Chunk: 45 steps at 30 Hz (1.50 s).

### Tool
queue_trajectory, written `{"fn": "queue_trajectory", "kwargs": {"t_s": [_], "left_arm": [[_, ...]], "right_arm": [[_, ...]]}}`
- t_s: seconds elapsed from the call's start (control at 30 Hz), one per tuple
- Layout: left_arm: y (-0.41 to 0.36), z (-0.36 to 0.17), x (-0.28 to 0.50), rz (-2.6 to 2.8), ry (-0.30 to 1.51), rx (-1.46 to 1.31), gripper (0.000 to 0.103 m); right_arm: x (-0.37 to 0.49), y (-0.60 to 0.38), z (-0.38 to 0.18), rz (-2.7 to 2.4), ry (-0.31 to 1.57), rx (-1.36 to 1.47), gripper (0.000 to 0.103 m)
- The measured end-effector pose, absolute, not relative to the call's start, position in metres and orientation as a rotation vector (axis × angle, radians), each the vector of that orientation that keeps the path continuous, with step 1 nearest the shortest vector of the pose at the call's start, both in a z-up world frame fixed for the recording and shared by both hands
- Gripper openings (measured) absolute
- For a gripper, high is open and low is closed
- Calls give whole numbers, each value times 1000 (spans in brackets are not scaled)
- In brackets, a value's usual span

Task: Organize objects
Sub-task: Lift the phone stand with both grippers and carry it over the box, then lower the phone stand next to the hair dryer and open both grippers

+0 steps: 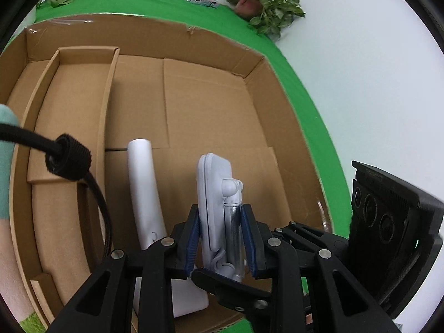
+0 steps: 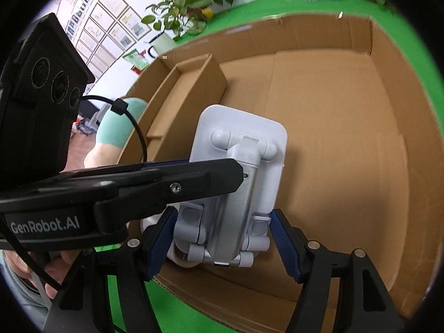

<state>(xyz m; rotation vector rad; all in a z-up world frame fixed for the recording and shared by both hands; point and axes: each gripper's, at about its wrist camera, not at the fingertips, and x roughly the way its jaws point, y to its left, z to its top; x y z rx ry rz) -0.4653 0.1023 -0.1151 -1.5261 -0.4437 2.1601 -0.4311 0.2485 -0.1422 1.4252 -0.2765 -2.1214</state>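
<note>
Both of my tools are on one white folding phone stand, held above the open cardboard box that sits on the green tabletop.

From the left wrist view, I see my left hand-held gripper clamped on the stand edge-on: its blue pads press the white plate on one side and the silvery hinge arm on the other. The stand points up and away from the camera, over the bare floor of the box's wide compartment. Beside it, a curved white part reaches down toward the box floor; I cannot tell whether it belongs to the stand or whether it touches the cardboard. On the left of the box, a narrower cardboard tray stands along the wall.

From the right wrist view, I see my right hand-held gripper with its jaws set wide around the stand's hinged lower end; the pad on the left of the picture meets the white plastic, while the other sits just beside it, so I cannot tell if that grip is firm. The left tool's black finger crosses in front of the stand here. A potted plant stands beyond the box.
</note>
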Motion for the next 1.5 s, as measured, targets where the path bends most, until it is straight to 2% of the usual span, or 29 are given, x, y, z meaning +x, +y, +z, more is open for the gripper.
{"fn": "queue_trajectory", "kwargs": {"t_s": [0.3,0.33,0.4,0.43,0.73,1.2,1.27,1.3,1.5], "left_arm": [[108,-123,-468,2138,-457,-1576,27],[109,-124,-467,2138,-450,-1584,26],[109,-126,-465,2151,-425,-1600,25],[109,-127,-465,2147,-427,-1598,25],[102,-119,-456,2171,-393,-1606,25],[78,-82,-425,2277,-347,-1494,25],[77,-81,-423,2283,-339,-1490,25],[76,-81,-421,2285,-337,-1487,25],[80,-85,-421,2293,-347,-1476,25]], "right_arm": [[-431,257,-142,-2089,-291,1470,67],[-432,257,-143,-2087,-294,1476,66],[-432,258,-140,-2072,-296,1478,57],[-432,258,-139,-2070,-288,1484,56],[-429,262,-148,-2038,-313,1532,57],[-446,266,-153,-2140,-238,1579,60],[-444,262,-155,-2175,-191,1571,56],[-442,260,-155,-2198,-156,1568,48],[-435,259,-153,-2213,-95,1565,47]]}}
